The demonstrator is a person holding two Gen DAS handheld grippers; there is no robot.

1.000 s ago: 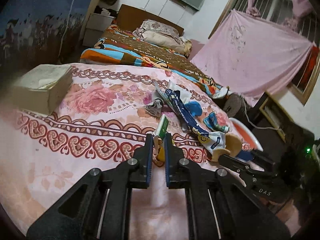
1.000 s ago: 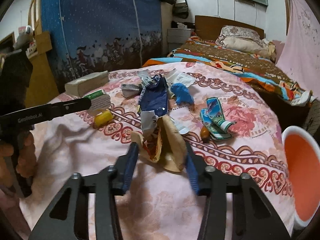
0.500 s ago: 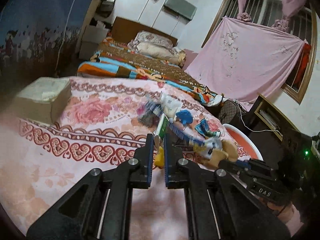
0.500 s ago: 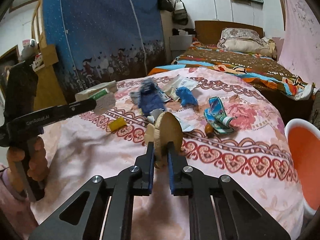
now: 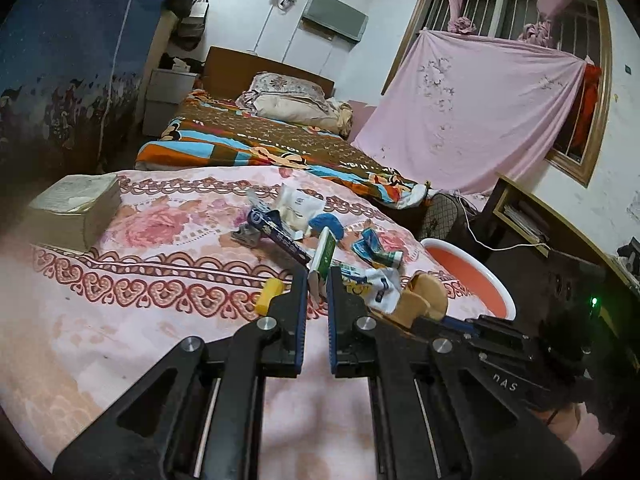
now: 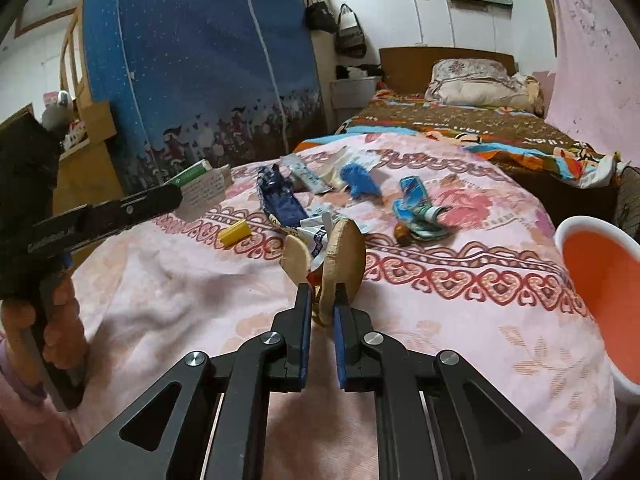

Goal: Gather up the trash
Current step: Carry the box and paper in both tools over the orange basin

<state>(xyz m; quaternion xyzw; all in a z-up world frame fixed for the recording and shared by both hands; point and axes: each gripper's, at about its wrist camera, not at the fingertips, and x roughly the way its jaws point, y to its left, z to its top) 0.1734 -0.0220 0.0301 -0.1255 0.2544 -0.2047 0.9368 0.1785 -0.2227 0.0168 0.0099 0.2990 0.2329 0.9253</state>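
My left gripper (image 5: 317, 280) is shut on a small green-and-white box (image 5: 325, 251), held upright above the pink floral blanket (image 5: 160, 264). In the right wrist view that gripper (image 6: 178, 198) reaches in from the left with the box (image 6: 191, 174) at its tip. My right gripper (image 6: 320, 298) is shut on a crumpled tan paper wrapper (image 6: 344, 264), lifted off the blanket. Loose trash lies behind: a yellow piece (image 6: 235, 233), a dark blue wrapper (image 6: 280, 200), a blue crumpled piece (image 6: 358, 178) and a teal packet (image 6: 416, 208).
An orange basin with a white rim (image 6: 592, 272) stands off the blanket's right edge. A thick book (image 5: 76, 208) lies at the blanket's left. Beyond are a bed with a patterned cover (image 5: 260, 140), a pink sheet (image 5: 472, 120) and a dark shelf (image 5: 532, 220).
The right gripper's jaws closed on the tan wrapper and lifted it. The left gripper rose with the green-and-white box, and the yellow piece now lies to its left on the blanket.
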